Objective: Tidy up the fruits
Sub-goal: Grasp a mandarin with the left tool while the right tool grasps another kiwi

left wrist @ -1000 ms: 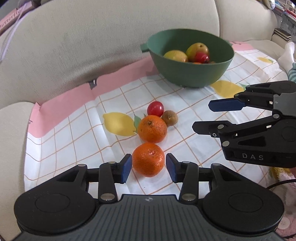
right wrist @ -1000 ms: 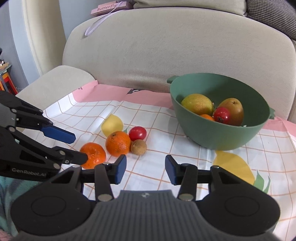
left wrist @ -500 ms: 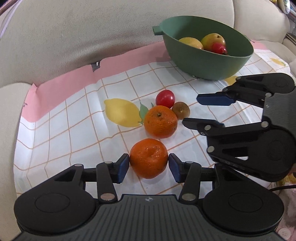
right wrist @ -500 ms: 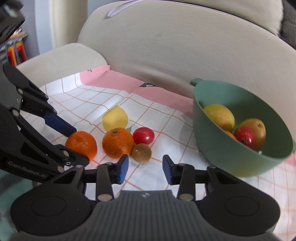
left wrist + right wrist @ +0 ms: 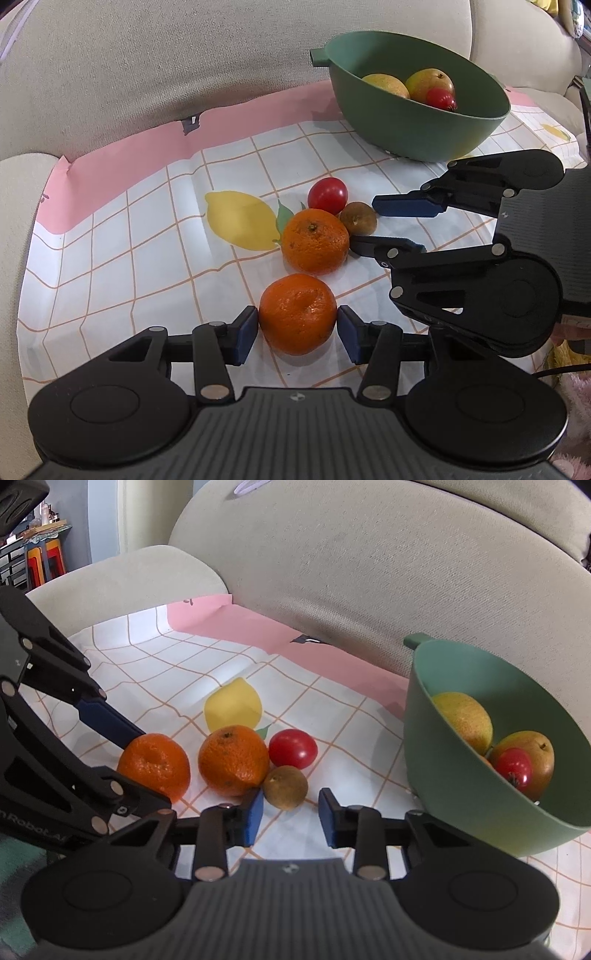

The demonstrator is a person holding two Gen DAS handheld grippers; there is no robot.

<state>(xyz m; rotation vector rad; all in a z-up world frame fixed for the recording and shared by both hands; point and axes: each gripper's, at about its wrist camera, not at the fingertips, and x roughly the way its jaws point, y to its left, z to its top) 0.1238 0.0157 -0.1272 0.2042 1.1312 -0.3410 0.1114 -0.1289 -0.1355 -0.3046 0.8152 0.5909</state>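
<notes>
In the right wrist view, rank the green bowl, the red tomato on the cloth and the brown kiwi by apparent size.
1. Green bowl, far the largest.
2. Red tomato.
3. Brown kiwi, slightly smaller though nearer the camera, so probably truly smaller.

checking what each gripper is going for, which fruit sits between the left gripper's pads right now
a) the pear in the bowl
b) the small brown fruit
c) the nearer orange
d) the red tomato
c: in the left wrist view the nearer orange sits squarely between the blue pads of the left gripper, both pads touching its sides, apart from the other loose fruit.
</notes>
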